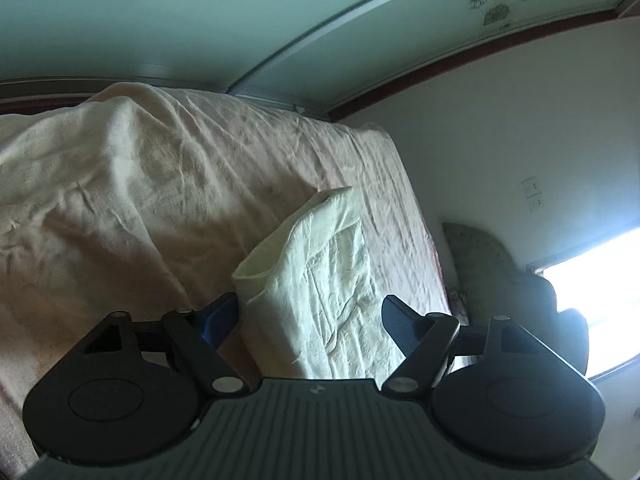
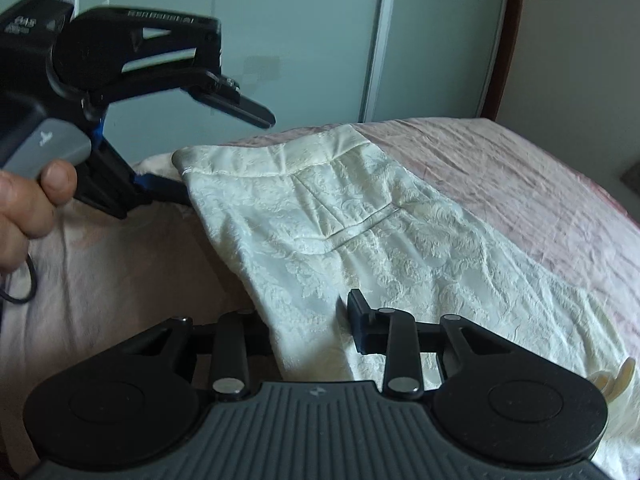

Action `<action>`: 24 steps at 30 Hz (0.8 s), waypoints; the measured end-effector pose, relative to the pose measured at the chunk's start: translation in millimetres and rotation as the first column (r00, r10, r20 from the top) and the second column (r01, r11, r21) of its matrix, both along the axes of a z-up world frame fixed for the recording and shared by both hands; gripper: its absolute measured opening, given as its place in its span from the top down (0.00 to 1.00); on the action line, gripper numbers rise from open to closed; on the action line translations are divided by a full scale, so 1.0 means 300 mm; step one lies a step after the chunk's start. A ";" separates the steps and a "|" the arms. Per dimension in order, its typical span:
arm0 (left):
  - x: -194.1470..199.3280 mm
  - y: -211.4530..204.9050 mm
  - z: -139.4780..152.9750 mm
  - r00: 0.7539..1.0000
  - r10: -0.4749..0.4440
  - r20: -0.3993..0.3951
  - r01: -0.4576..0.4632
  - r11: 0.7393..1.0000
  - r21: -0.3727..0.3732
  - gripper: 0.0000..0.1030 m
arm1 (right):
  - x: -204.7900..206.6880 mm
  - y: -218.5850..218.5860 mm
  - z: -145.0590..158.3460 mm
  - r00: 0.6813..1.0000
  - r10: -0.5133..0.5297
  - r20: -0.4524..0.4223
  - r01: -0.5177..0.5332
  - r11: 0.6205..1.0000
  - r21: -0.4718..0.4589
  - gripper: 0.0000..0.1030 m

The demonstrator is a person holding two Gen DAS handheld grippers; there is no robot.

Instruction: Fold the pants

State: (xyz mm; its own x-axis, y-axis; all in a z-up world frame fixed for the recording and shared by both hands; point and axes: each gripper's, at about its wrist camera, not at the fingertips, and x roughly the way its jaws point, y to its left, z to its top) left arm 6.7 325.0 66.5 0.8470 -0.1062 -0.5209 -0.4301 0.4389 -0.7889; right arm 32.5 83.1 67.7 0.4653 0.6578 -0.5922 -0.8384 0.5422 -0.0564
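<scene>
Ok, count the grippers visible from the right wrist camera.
2. The right gripper sits at the bottom, closed on the cream pants. The left gripper, held by a hand, is upper left, jaws open around the waistband corner.

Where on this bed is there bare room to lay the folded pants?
Free: the pink bedspread right of the pants out to the bed's edge, and the wrinkled cream stretch on their other side. Crowded: the pants' near edge, where the right gripper has its jaws on the fabric, and the waistband corner by the left gripper.
</scene>
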 end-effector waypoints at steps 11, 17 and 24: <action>0.020 -0.036 0.001 0.996 0.009 -0.090 0.009 0.982 0.188 0.84 | 0.004 -0.029 0.017 0.997 0.048 -0.060 -0.047 0.999 0.017 0.48; 0.024 -0.141 0.108 0.998 -0.045 -0.038 0.057 0.915 0.400 0.86 | 0.124 -0.242 0.084 0.944 0.090 -0.317 -0.002 0.964 0.267 0.41; 0.030 -0.504 0.223 0.957 -0.290 0.001 0.199 0.656 0.728 0.87 | 0.427 -0.533 0.020 0.689 0.153 -0.709 0.339 0.796 0.502 0.28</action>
